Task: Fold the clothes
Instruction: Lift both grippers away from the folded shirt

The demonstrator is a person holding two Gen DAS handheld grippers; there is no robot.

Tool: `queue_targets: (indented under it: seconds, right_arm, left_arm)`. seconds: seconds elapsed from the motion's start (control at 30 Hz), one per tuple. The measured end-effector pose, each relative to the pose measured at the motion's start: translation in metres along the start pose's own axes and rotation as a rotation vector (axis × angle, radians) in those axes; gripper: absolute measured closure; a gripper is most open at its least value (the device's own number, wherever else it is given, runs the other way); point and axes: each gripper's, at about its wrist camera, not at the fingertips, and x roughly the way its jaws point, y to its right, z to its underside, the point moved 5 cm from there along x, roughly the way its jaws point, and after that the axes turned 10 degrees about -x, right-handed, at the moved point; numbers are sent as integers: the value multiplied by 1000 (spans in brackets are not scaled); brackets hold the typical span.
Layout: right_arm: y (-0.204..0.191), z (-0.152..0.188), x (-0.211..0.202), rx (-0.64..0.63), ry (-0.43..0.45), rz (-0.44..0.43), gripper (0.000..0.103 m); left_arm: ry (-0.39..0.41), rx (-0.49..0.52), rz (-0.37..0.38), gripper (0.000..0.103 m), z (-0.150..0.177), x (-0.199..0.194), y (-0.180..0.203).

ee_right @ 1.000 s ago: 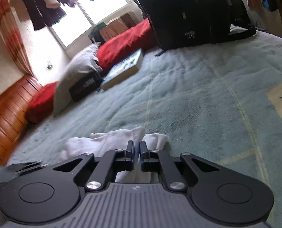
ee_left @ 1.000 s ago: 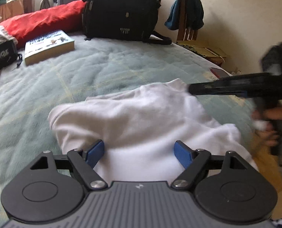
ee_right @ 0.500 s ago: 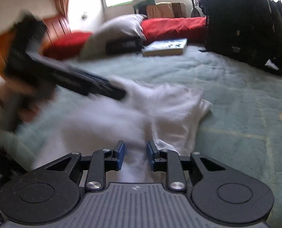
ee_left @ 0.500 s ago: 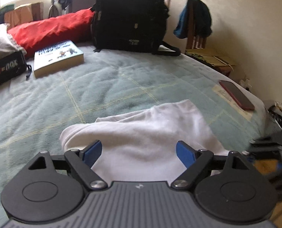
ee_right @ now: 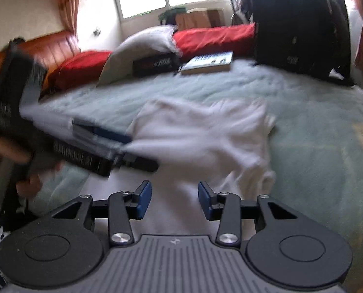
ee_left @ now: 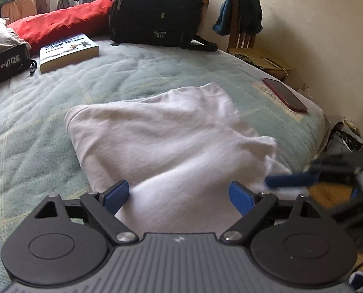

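Note:
A white garment [ee_left: 171, 131] lies partly folded on the green bedspread [ee_left: 34, 127]; the right wrist view shows it blurred [ee_right: 205, 134]. My left gripper [ee_left: 179, 195] hovers over its near edge, jaws wide and still opening, pads clear of the cloth. My right gripper [ee_right: 174, 200] is over the garment's near right part with its jaws opening; cloth lies below the gap, and the pads do not press on it. In the left wrist view the right gripper [ee_left: 289, 179] is a blur at the garment's right corner. The left gripper [ee_right: 141, 151] shows in the right wrist view, held in a person's hand [ee_right: 7, 156].
At the back of the bed stand a black backpack [ee_left: 154, 9], a book [ee_left: 69, 51], a black box [ee_left: 5, 66] and a red pillow [ee_left: 59, 22]. A red phone [ee_left: 284, 95] lies near the bed's right edge. A wooden chair [ee_left: 240, 24] stands by the wall.
My right gripper let go of the garment's far corner, swung back to the near edge and opened. The far flap now lies flat. The left gripper shifted a little sideways.

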Motion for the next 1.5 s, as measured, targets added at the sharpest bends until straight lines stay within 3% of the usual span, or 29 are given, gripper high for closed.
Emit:
queue_targets:
  seconds: [0.1, 0.17, 0.23, 0.43, 0.57, 0.7, 0.83, 0.9, 1.0, 1.07, 1.13, 1.23, 1.37, 1.5]
  right_arm:
    - [-1, -2, 0, 1, 11, -5, 52]
    - [0, -2, 0, 5, 21, 0, 41]
    - [2, 2, 3, 14, 5, 21, 40]
    - [7, 6, 0, 39, 7, 38, 36]
    - [9, 5, -1, 51, 17, 36, 34]
    - [12, -1, -9, 56, 65, 31, 33]
    - [19, -17, -13, 29, 117, 55, 26]
    - [25, -20, -5, 22, 117, 71, 25]
    - [37, -10, 14, 85, 66, 58, 25]
    - [38, -4, 10, 98, 67, 39, 25]
    - [36, -5, 0, 81, 82, 40, 24]
    - [36, -17, -13, 64, 130, 50, 13]
    - [41, -29, 4, 57, 113, 84, 10]
    - [56, -7, 20, 148, 5, 140, 10]
  left_arm:
    - [20, -11, -2, 14, 0, -8, 1]
    - [20, -19, -2, 14, 3, -8, 1]
    - [-5, -21, -23, 14, 8, -1, -2]
    - [33, 0, -33, 14, 1, -11, 6]
    - [-11, -32, -68, 14, 5, 1, 2]
    - [41, 36, -85, 14, 8, -16, 13]
    - [100, 125, -98, 14, 14, -33, 17]
    - [57, 63, -68, 14, 21, -27, 7]
    - [-26, -58, -85, 14, 30, -13, -12]
    - [-38, -91, -90, 14, 30, -15, -19]
    - [6, -81, -74, 14, 20, -28, -20]
    - [109, -52, -62, 14, -6, -47, -17]
    - [150, -86, 49, 13, -31, -37, -13]
    - [-9, -156, 30, 14, -23, 18, -22]
